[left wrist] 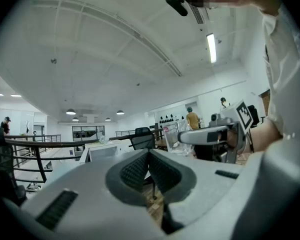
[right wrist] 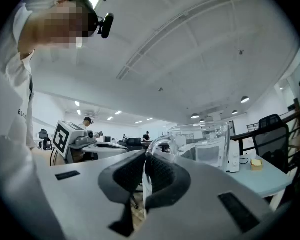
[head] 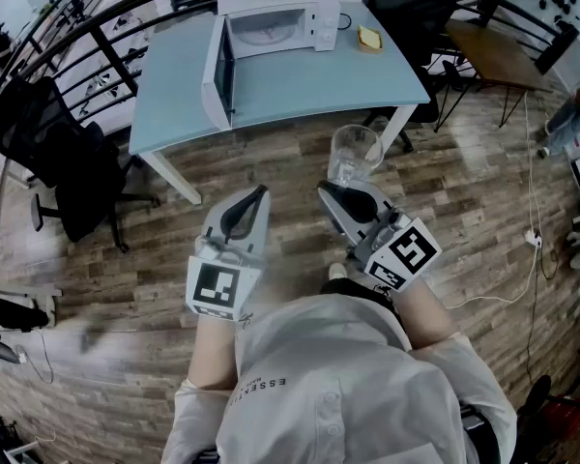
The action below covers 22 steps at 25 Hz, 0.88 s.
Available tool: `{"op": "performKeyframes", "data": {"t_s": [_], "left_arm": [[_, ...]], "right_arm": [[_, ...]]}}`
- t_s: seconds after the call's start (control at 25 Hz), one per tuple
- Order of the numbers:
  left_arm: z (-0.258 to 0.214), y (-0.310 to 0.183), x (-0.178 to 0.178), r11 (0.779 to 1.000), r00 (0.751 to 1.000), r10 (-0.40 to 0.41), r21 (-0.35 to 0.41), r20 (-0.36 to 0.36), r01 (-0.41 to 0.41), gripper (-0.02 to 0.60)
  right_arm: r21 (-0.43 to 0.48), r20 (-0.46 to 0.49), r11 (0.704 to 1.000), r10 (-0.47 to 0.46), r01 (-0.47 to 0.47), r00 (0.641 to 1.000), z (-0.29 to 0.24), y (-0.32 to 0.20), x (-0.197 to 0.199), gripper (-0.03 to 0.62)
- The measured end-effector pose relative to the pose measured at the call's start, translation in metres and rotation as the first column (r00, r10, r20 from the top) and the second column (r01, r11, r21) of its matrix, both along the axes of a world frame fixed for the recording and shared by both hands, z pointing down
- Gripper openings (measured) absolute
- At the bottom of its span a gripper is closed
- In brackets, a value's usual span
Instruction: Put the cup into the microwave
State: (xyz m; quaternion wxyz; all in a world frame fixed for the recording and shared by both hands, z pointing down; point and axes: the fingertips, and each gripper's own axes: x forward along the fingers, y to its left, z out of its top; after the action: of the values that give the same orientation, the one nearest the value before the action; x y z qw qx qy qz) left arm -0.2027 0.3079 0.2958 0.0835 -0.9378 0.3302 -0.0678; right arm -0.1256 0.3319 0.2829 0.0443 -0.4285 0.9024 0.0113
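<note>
Right tongs (right wrist: 146, 165) clamped on the cup (head: 355, 153) by its curved handle, pads pinching it from both sides. Left tongs (left wrist: 148, 158) pressed together with nothing between them, level beside the right pair and apart from it.

Cup: clear glass, wide mouth, upright. It is carried in the air over the wood floor (head: 271, 167), just short of the bench's near edge, toward its right end.

Bench (head: 309, 90): pale blue top. White microwave (head: 290, 13) sits at the far edge, about the middle. Its door (head: 218, 73) is swung wide open on the left side and reaches toward the near edge, with the cavity facing the near edge.

Small yellow thing (head: 369, 38) sits just right of the microwave. One black chair (head: 77, 172) stands off the bench's left edge, another chair (head: 406, 3) beyond the far right corner.
</note>
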Motion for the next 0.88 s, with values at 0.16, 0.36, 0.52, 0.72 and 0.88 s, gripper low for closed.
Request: {"op": "performKeyframes", "data": {"t_s": [0.16,0.36,0.52,0.72,0.88], "left_arm": [[-0.001,-0.004,0.006,0.999,1.0,-0.015,-0.036,-0.021,0.015,0.002],[0.0,-0.015,0.008,0.998,0.999,-0.025,-0.055,-0.033,0.023,0.002],[0.0,-0.025,0.01,0.998,0.999,-0.03,-0.057,-0.041,0.028,0.002],[0.007,-0.04,0.015,0.998,0.999,-0.037,-0.048,-0.024,0.036,0.002],[0.013,-0.062,0.027,0.995,0.997,-0.066,-0.072,-0.03,0.064,0.003]], "right_arm": [[-0.005,0.015,1.0,-0.002,0.002,1.0,-0.002,-0.005,0.005,0.021],[-0.014,0.024,1.0,0.0,0.0,1.0,0.0,-0.015,0.009,0.021],[-0.029,0.05,1.0,0.005,-0.003,0.999,0.002,-0.025,0.015,0.021],[-0.039,0.052,0.999,-0.005,0.007,0.999,0.006,-0.041,0.024,0.021],[-0.045,0.051,0.999,-0.027,0.029,0.998,0.014,-0.065,0.035,0.021]]}}
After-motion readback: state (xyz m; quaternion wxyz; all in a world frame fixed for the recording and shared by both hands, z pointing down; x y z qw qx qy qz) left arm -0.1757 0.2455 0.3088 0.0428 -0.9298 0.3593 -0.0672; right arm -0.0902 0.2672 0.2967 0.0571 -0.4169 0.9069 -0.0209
